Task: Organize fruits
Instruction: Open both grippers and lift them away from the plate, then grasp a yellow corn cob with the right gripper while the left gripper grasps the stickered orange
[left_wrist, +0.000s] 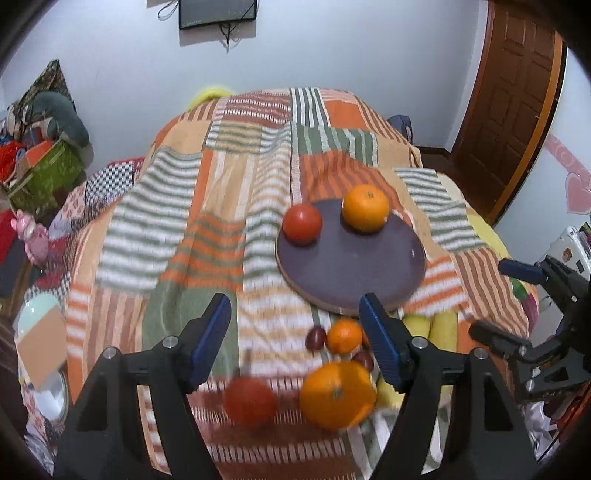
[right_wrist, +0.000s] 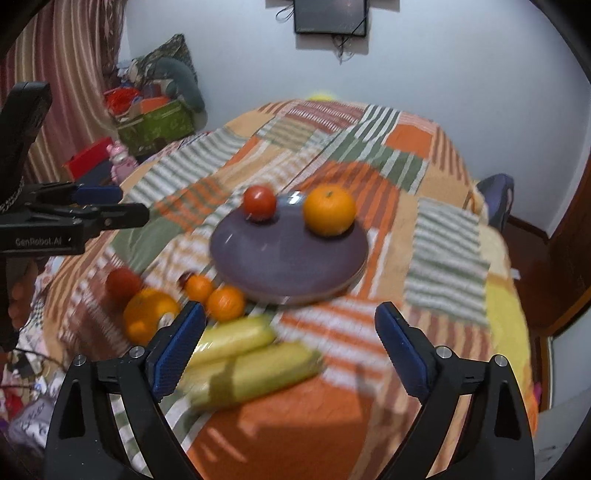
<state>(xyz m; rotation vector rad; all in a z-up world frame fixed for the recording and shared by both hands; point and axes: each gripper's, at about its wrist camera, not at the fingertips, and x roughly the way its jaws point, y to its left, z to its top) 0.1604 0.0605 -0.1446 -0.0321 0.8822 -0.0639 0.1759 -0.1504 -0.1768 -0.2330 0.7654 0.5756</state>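
Corn cobs (right_wrist: 251, 363) (right view only)

Count, both views. Plate (left_wrist: 351, 273): one, purple, holding one tomato (left_wrist: 302, 222) and one orange (left_wrist: 365, 208). Off the plate, on the cloth (left_wrist: 177, 229): one red fruit (left_wrist: 250, 401), blurred; one large orange (left_wrist: 338, 394); two small oranges in the right wrist view (right_wrist: 199, 288) (right_wrist: 225, 302), only one visible from the left; two small dark red fruits (left_wrist: 316, 338) (left_wrist: 364, 360); two yellow corn cobs (right_wrist: 236, 338) (right_wrist: 255, 373). Oranges total: four. Grippers: two, left (left_wrist: 295, 343) and right (right_wrist: 290, 347), two blue pads each.
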